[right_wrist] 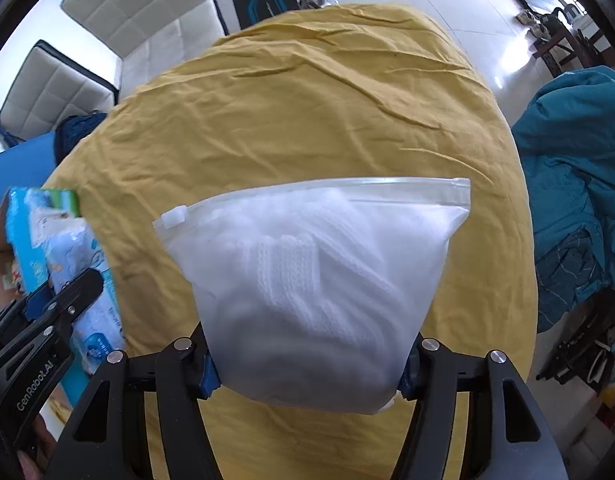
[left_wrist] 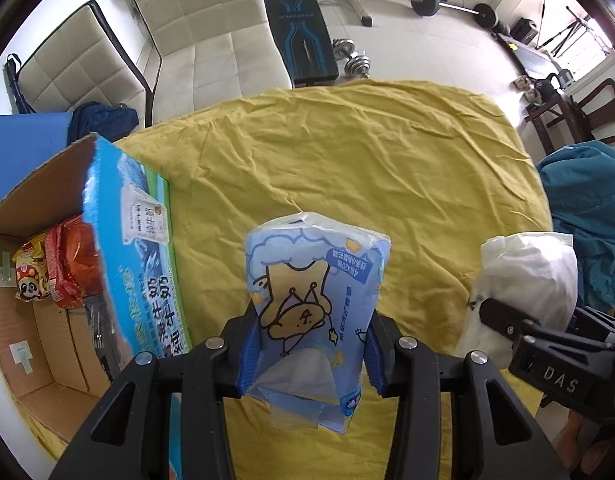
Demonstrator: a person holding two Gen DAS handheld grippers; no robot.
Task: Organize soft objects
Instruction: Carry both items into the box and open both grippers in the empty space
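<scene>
My left gripper (left_wrist: 311, 344) is shut on a blue tissue pack (left_wrist: 313, 300) with a cartoon bear print and holds it above the yellow cloth (left_wrist: 347, 160). My right gripper (right_wrist: 307, 364) is shut on a white zip bag (right_wrist: 315, 280) with white knitted fabric inside, also held above the cloth. The zip bag also shows at the right of the left wrist view (left_wrist: 527, 280). The tissue pack shows at the left of the right wrist view (right_wrist: 91, 280). An open cardboard box (left_wrist: 39, 320) with a blue printed side stands at the left and holds snack packets (left_wrist: 55, 268).
The yellow cloth covers a round table. A teal garment (left_wrist: 587, 216) lies off the table's right edge. White chairs (left_wrist: 211, 40) stand beyond the far edge, with a workout bench (left_wrist: 299, 32) and dumbbells (left_wrist: 351, 56) on the floor.
</scene>
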